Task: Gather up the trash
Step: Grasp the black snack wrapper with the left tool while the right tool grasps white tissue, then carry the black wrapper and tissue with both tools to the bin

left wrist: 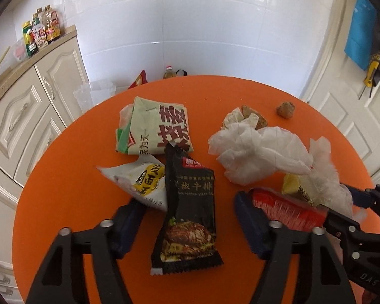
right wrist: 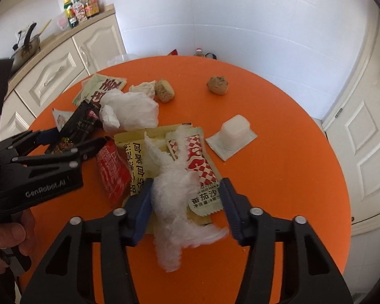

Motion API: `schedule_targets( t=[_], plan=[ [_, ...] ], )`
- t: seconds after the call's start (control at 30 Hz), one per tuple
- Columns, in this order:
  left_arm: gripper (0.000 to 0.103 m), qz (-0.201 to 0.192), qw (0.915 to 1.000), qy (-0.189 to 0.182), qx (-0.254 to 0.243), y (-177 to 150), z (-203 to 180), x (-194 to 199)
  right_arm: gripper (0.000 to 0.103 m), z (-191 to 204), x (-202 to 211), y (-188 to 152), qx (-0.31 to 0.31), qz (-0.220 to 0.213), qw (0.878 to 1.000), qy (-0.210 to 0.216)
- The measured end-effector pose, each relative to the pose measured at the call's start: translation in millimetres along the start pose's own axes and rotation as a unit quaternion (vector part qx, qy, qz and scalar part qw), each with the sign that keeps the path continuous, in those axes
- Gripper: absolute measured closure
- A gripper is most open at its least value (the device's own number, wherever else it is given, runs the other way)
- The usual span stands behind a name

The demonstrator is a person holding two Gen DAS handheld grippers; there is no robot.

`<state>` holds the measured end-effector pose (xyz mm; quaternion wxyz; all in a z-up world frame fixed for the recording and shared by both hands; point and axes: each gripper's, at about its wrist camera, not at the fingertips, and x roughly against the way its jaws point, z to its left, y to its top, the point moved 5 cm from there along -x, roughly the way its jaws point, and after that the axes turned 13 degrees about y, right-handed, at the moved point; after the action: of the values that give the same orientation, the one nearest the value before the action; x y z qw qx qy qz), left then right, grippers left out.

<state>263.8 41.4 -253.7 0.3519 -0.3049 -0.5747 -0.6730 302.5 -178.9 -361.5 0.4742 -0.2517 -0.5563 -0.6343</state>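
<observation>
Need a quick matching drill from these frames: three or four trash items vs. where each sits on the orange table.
Items:
1. black steak wrapper
2. crumpled cling film
3. white plastic cup
4. brown food lump

Places:
A. alone near the table's far side
B. upside down, right of the sachets
C. between the left gripper fingers
D. between the right gripper fingers

Pairs: 1-C, 2-D, 3-B, 4-A

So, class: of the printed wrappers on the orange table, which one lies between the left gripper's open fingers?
The black steak wrapper lies between the left gripper fingers; the white-and-yellow wrapper and the green-and-white one lie beyond it.
</observation>
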Motion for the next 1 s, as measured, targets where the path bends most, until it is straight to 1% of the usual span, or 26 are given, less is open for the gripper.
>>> schedule_targets(
  t=[0.03, 0.07, 0.1, 0.13, 0.17, 0.27, 0.43, 0.47, 0.53, 0.6, 0.7, 0.77, 0.8, 0.87, 0.9, 1.0],
  plan=[
    [0.060, -0.002, 1.0000, 0.002, 0.000, 4.1, -0.1, -2.4, 0.061, 1.7, 0.2, 0.1, 0.004, -0.002, 1.000, -0.003],
    [0.070, -0.003, 1.0000, -0.007, 0.002, 5.6, -0.5, -4.5, 0.072, 3.0, 2.0, -0.4, 0.004, -0.003, 1.000, -0.001],
    [0.074, -0.002, 0.9999, -0.011, 0.005, 6.9, 0.4, -5.4, 0.079, 4.3, 2.9, -1.2, 0.001, -0.006, 1.000, 0.004],
    [0.080, -0.002, 0.9998, -0.018, 0.006, 9.9, 1.4, -8.6, 0.080, 4.7, 4.5, -2.4, -0.001, -0.008, 1.000, 0.006],
    [0.081, -0.003, 0.9997, -0.020, 0.010, 11.2, 3.5, -11.4, 0.080, 4.6, 6.3, -4.3, -0.002, -0.009, 1.000, 0.004],
    [0.084, -0.002, 0.9991, -0.038, 0.018, 14.5, 6.2, -15.7, 0.081, 2.8, 12.8, -9.7, -0.017, -0.018, 1.000, 0.015],
    [0.085, -0.005, 0.9973, -0.065, 0.035, 18.2, 12.0, -17.4, 0.081, -1.4, 34.0, -19.4, -0.035, -0.038, 0.998, 0.023],
    [0.085, -0.006, 0.9970, -0.067, 0.037, 10.4, 12.7, -9.3, 0.081, -2.6, 37.9, -21.1, -0.038, -0.041, 0.998, 0.022],
    [0.085, -0.009, 0.9966, -0.069, 0.045, 5.3, 18.5, -2.6, 0.081, -4.3, 45.2, -24.7, -0.046, -0.047, 0.997, 0.030],
    [0.085, -0.015, 0.9961, -0.072, 0.049, 7.4, 18.1, 1.3, 0.081, -3.7, 51.8, -28.5, -0.048, -0.050, 0.997, 0.031],
    [0.085, -0.023, 0.9953, -0.079, 0.052, 1.9, 19.3, 15.4, 0.081, -0.7, 60.2, -34.8, -0.049, -0.054, 0.997, 0.034],
    [0.085, -0.029, 0.9949, -0.081, 0.052, 6.3, 17.2, 20.4, 0.081, 1.7, 68.0, -38.8, -0.050, -0.060, 0.996, 0.036],
    [0.085, -0.033, 0.9946, -0.084, 0.052, -2.2, 14.7, 31.1, 0.081, 2.7, 71.9, -40.5, -0.050, -0.062, 0.996, 0.037],
    [0.085, -0.043, 0.9941, -0.088, 0.048, -6.8, 8.4, 43.0, 0.081, 3.9, 81.8, -43.9, -0.051, -0.070, 0.996, 0.037],
    [0.085, -0.050, 0.9938, -0.089, 0.044, -13.2, 3.6, 55.9, 0.081, 2.5, 86.8, -46.1, -0.052, -0.074, 0.995, 0.037],
    [0.085, -0.066, 0.9921, -0.101, 0.035, -18.8, -5.5, 76.4, 0.081, 0.3, 102.2, -52.3, -0.057, -0.086, 0.994, 0.034]
  ],
)
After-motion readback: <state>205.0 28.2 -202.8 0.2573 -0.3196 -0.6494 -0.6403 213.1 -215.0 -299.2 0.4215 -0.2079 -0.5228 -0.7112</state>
